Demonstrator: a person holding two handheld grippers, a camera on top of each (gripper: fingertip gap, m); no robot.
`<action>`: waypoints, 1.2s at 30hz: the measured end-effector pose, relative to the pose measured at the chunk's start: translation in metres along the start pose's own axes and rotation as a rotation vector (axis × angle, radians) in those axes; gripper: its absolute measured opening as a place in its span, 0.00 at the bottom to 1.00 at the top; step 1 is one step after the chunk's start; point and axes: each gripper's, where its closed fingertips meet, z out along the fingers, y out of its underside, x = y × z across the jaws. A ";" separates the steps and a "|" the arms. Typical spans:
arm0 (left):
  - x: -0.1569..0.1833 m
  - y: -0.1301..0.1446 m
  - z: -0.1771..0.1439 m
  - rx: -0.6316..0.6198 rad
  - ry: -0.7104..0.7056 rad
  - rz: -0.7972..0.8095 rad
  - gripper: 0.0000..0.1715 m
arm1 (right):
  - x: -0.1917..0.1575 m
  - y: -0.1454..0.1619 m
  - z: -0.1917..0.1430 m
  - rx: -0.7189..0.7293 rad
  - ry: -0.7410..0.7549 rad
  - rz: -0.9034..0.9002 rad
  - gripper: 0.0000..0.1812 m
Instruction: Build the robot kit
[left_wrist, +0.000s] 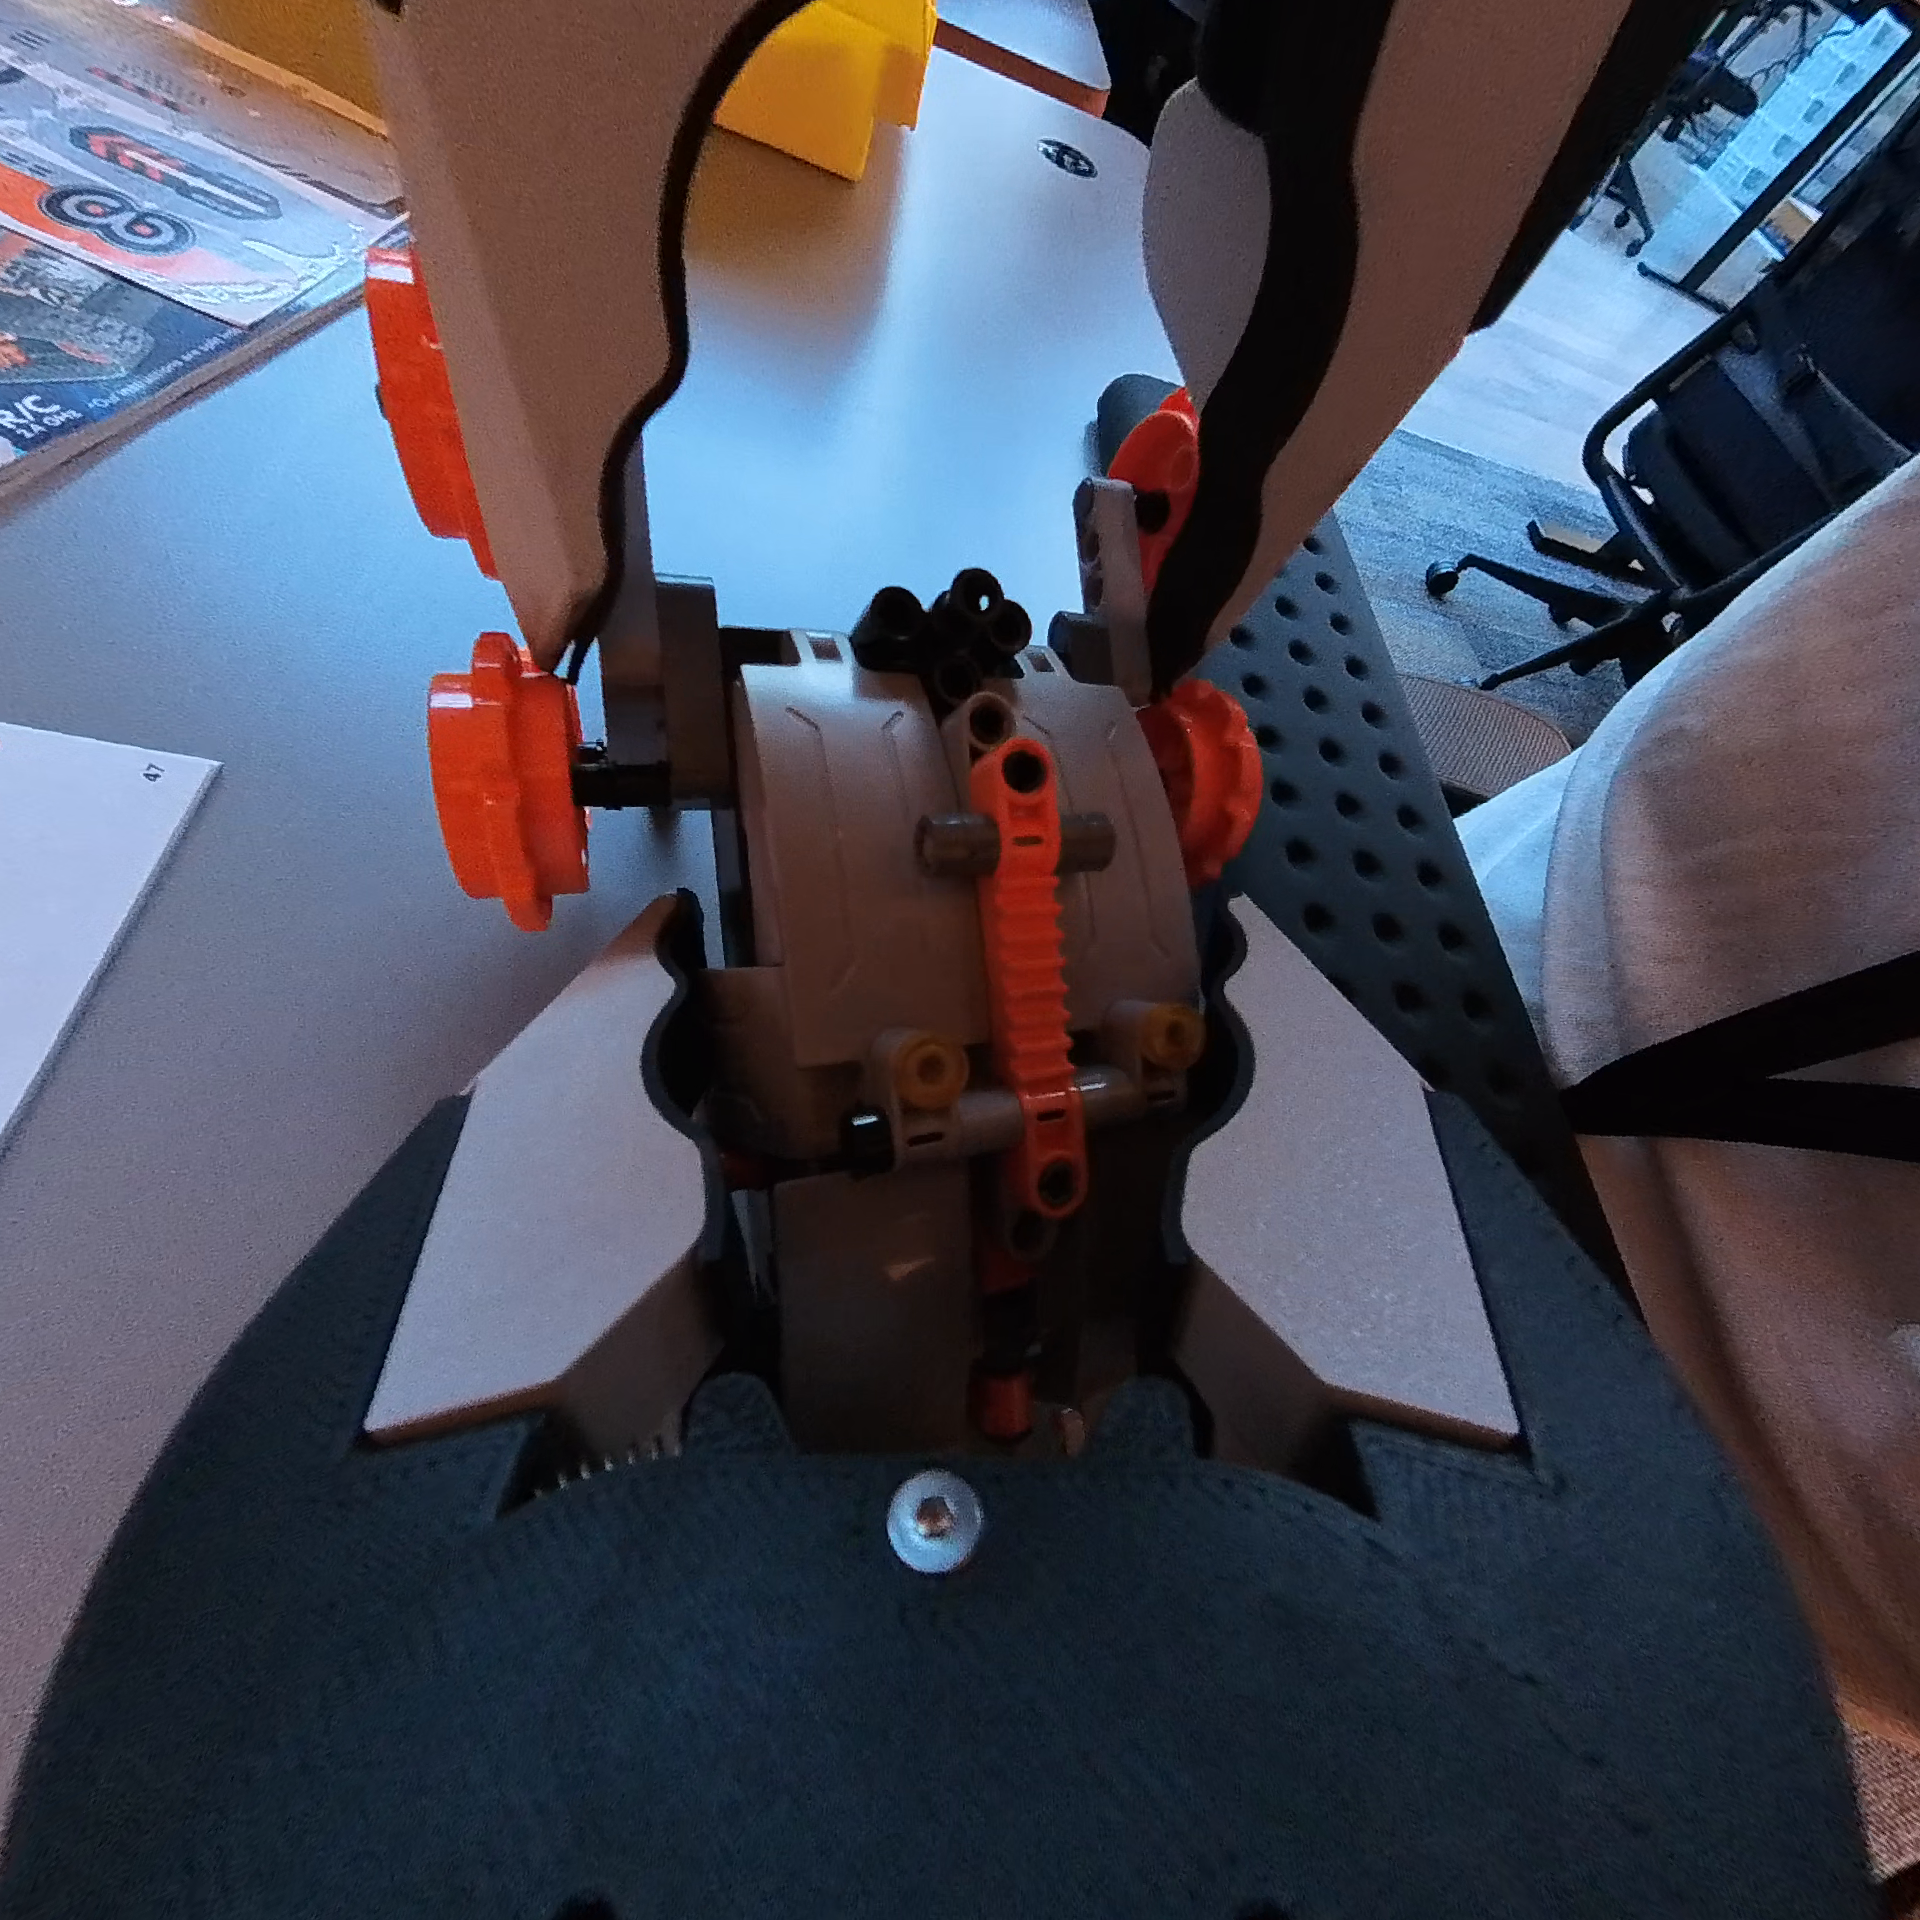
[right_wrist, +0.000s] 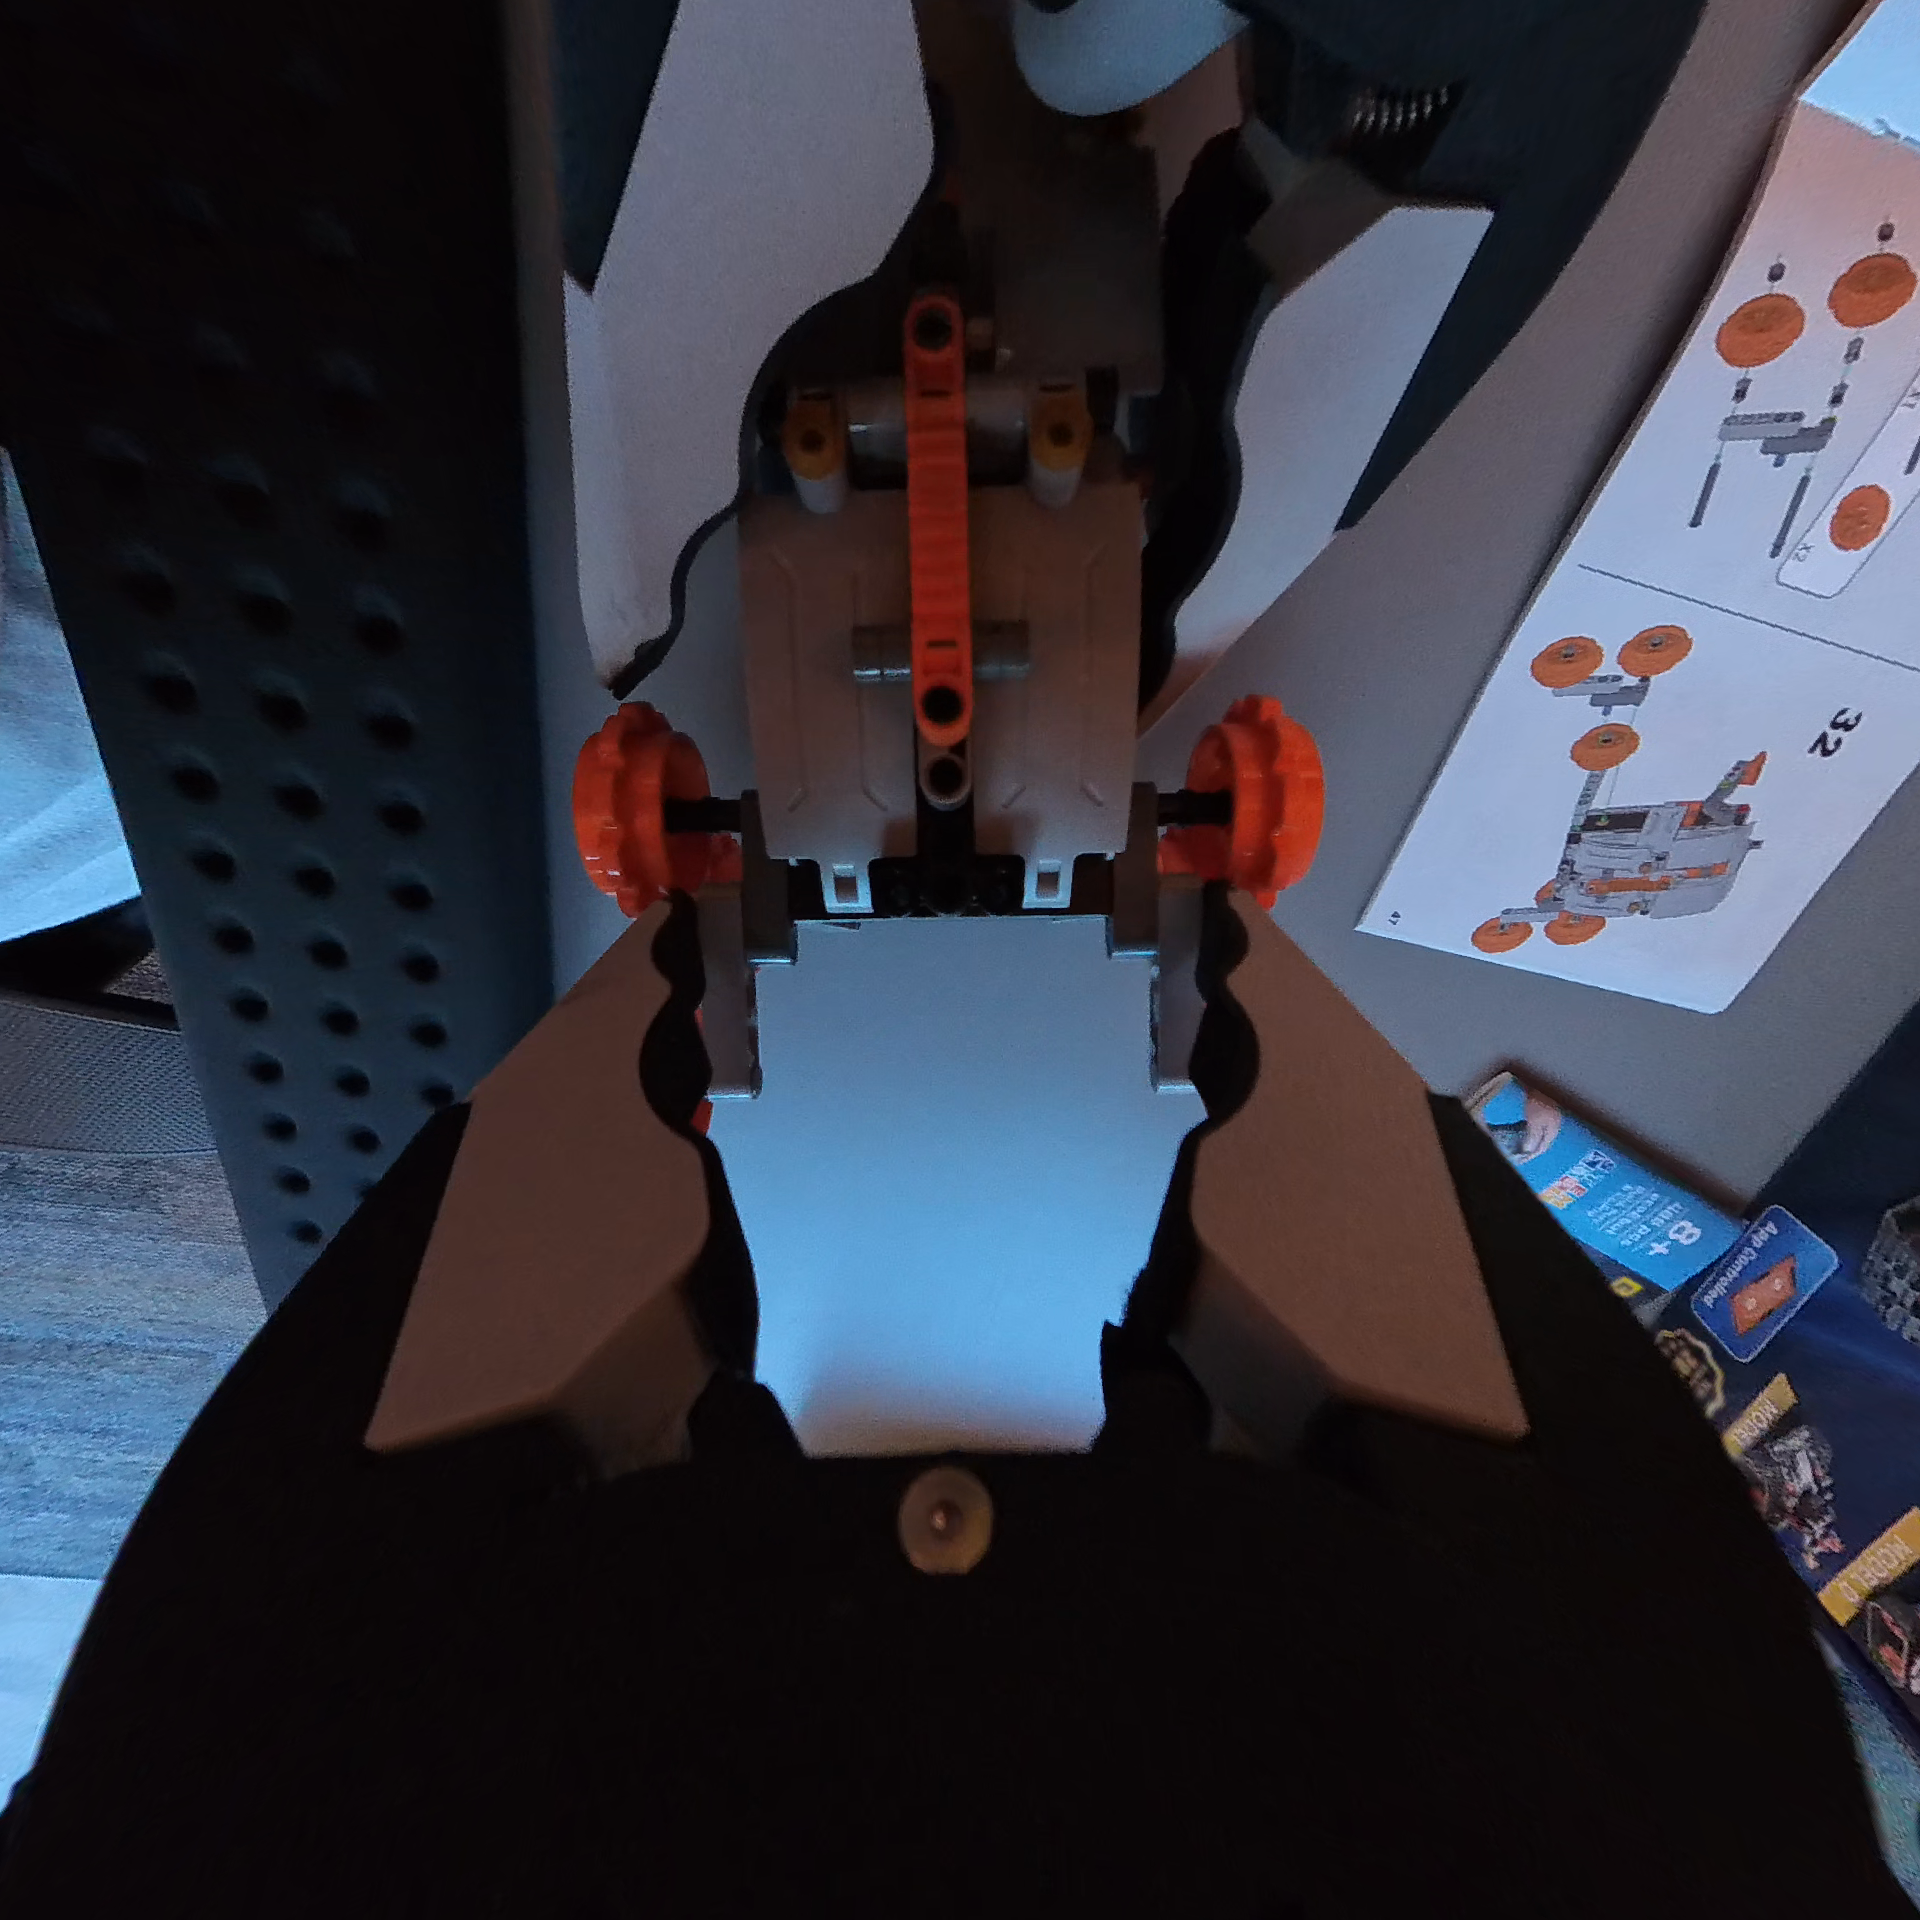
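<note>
A grey brick-built vehicle model (left_wrist: 862, 883) with an orange toothed beam (left_wrist: 1023, 966) and orange wheels (left_wrist: 504, 779) is held above the grey table (left_wrist: 260, 1091) between both grippers. My left gripper (left_wrist: 951, 935) is shut on the model's rounded grey body. My right gripper (left_wrist: 862, 660) comes in from the far side, its fingertips (left_wrist: 566, 613) pressed on the grey side arms by the wheels. In the right wrist view my right gripper (right_wrist: 945, 935) clasps those two grey arms (right_wrist: 732, 997) just behind the small orange wheels (right_wrist: 639, 800). The left gripper (right_wrist: 888, 686) holds the model (right_wrist: 831, 675) beyond.
An open instruction booklet (right_wrist: 1662, 623) lies on the table, its page edge also in the left wrist view (left_wrist: 73, 883). A printed box (left_wrist: 135, 260) and a yellow bin (left_wrist: 831, 83) sit farther back. A dark perforated chair back (left_wrist: 1351, 779) and a person's sleeve (left_wrist: 1714, 831) are on the right.
</note>
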 end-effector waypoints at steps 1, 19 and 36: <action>0.000 0.000 0.000 -0.002 0.000 0.003 0.55 | 0.000 0.000 0.000 -0.004 0.003 -0.005 0.52; -0.002 0.001 0.003 -0.016 -0.030 -0.008 0.55 | 0.000 0.001 -0.001 0.041 0.000 -0.008 0.52; -0.002 -0.001 0.002 0.023 -0.026 -0.040 0.56 | -0.023 -0.007 -0.001 0.380 0.341 0.120 0.42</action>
